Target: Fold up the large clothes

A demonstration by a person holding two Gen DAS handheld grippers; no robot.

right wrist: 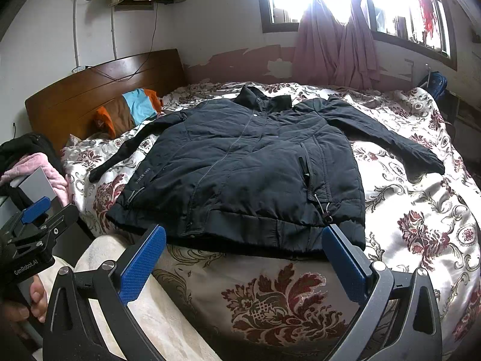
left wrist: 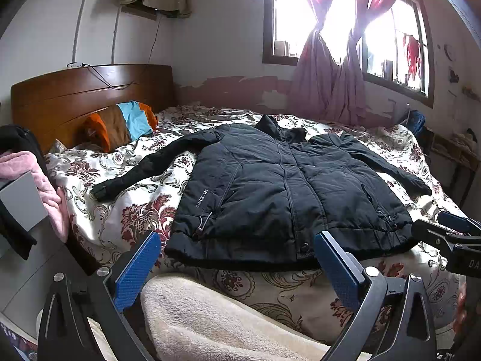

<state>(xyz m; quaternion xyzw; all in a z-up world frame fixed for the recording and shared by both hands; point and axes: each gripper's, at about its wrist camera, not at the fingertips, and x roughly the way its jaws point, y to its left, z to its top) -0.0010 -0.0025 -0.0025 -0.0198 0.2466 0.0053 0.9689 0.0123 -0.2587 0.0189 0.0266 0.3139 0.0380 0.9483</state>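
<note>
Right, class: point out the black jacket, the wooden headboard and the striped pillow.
black jacket (left wrist: 270,180): left wrist view, chest panel beside the zip.
wooden headboard (left wrist: 75,96): left wrist view, bare front panel.
striped pillow (right wrist: 139,105): right wrist view, light blue stripe.

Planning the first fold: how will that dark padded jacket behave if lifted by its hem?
The jacket looks quilted and puffy, so probably bulky yet light. It lies limp on the bedspread, so it would likely sag. Its spread sleeves would probably trail.

The black jacket (left wrist: 279,192) lies flat on the floral bedspread (left wrist: 126,210) beyond the left gripper's (left wrist: 237,258) spread fingertips, hem between them.
</note>
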